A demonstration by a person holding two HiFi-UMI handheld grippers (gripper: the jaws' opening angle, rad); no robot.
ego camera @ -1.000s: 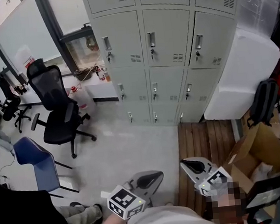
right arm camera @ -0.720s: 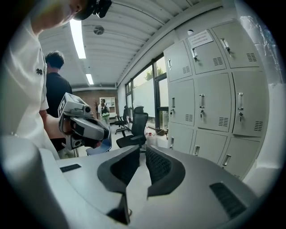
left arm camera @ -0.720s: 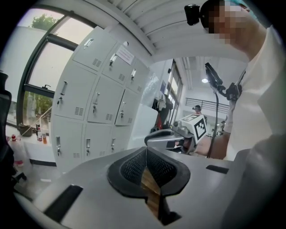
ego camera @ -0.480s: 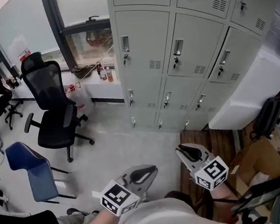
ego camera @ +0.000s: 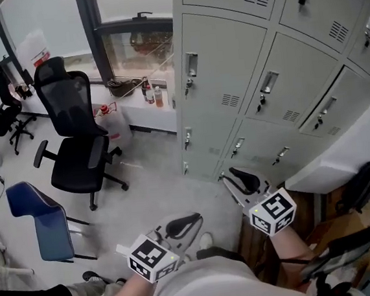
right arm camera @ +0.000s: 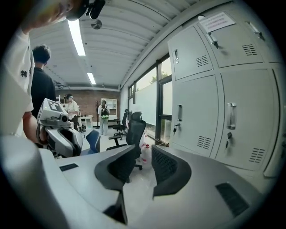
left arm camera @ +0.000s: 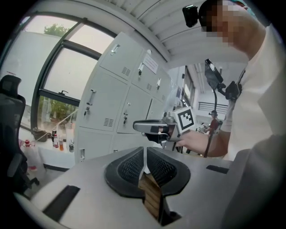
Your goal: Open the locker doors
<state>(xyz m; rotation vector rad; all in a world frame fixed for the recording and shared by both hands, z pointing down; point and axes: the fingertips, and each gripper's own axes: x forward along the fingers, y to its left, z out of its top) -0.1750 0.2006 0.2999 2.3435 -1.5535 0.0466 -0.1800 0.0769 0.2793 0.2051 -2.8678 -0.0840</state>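
Observation:
The grey lockers (ego camera: 229, 62) fill the upper right of the head view, every door closed, with upright handles (ego camera: 191, 64) and keys in the locks. My right gripper (ego camera: 240, 179) hovers in front of the lowest row, short of any door. Its jaws are opening with nothing between them, as the right gripper view (right arm camera: 144, 159) shows, with locker doors (right arm camera: 196, 116) off to its right. My left gripper (ego camera: 183, 225) hangs lower and farther back over the floor. In the left gripper view it (left arm camera: 145, 154) is shut and empty, and the lockers (left arm camera: 111, 103) stand ahead.
A black office chair (ego camera: 74, 142) and a blue chair (ego camera: 38, 217) stand to the left. Bottles (ego camera: 152, 95) and a white jug (ego camera: 114, 121) sit by the window beside the lockers. A black backpack (ego camera: 364, 185) leans at the right. People stand far off (right arm camera: 103, 116).
The view has come closer to the lockers, which now sit larger at the upper right. Both grippers have moved forward with it. The right gripper's jaws have parted.

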